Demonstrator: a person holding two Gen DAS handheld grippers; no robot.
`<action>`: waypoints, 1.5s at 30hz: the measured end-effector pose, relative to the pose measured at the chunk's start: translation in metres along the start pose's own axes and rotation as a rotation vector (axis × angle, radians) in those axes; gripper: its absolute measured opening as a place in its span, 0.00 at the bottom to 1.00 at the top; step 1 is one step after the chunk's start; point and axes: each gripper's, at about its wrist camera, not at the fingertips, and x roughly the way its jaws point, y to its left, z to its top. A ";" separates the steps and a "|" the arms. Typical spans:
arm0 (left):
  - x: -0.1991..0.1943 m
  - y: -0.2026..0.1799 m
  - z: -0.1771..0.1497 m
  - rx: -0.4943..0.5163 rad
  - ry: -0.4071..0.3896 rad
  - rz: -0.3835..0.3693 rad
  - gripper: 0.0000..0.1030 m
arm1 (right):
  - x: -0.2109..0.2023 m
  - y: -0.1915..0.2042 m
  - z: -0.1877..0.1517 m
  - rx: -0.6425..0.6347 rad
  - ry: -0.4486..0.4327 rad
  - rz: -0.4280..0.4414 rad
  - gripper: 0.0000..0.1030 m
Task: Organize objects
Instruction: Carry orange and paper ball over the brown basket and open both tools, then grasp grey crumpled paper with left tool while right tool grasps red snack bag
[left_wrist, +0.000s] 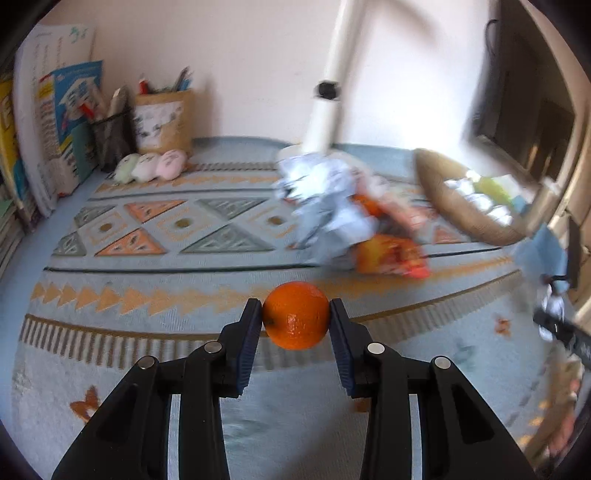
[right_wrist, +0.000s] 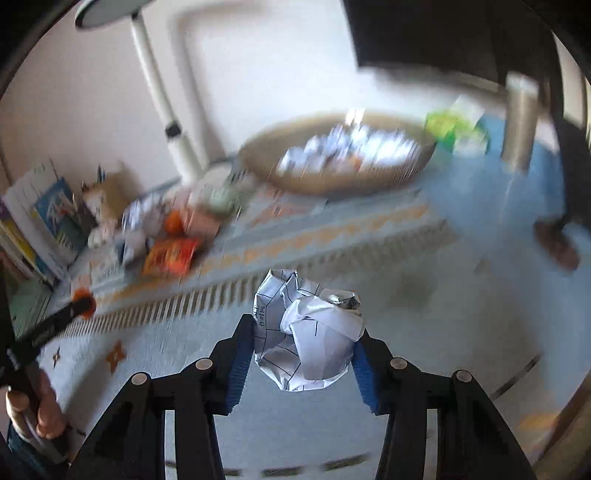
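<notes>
An orange (left_wrist: 296, 315) hangs above the patterned cloth, with my left gripper (left_wrist: 295, 317) shut on it, its blue pads pressing both sides. A crumpled ball of printed paper (right_wrist: 306, 332) sits between the blue pads of my right gripper (right_wrist: 304, 349), which is shut on it above the cloth. A blurred pile of crumpled paper and orange snack packets (left_wrist: 351, 225) lies mid-table, seen too in the right wrist view as a pile (right_wrist: 162, 236). A woven basket (right_wrist: 369, 177) at the back holds more crumpled paper. The left gripper with the orange (right_wrist: 82, 301) shows at the left edge of the right wrist view.
Books (left_wrist: 55, 129) and pen holders (left_wrist: 162, 118) stand at the back left, with small plush toys (left_wrist: 151, 168) before them. A white lamp pole (left_wrist: 332, 92) rises behind the pile. A green packet (right_wrist: 454, 129) and a metal cylinder (right_wrist: 519, 122) stand near the basket.
</notes>
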 end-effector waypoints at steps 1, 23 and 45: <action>-0.005 -0.008 0.007 0.003 -0.016 -0.028 0.33 | -0.006 -0.004 0.010 -0.011 -0.027 -0.008 0.47; 0.138 -0.202 0.172 0.202 0.009 -0.181 0.62 | 0.102 -0.066 0.220 -0.022 -0.048 -0.090 0.68; -0.015 0.042 0.000 -0.213 -0.104 0.307 0.99 | 0.062 0.096 0.034 -0.326 -0.110 -0.260 1.00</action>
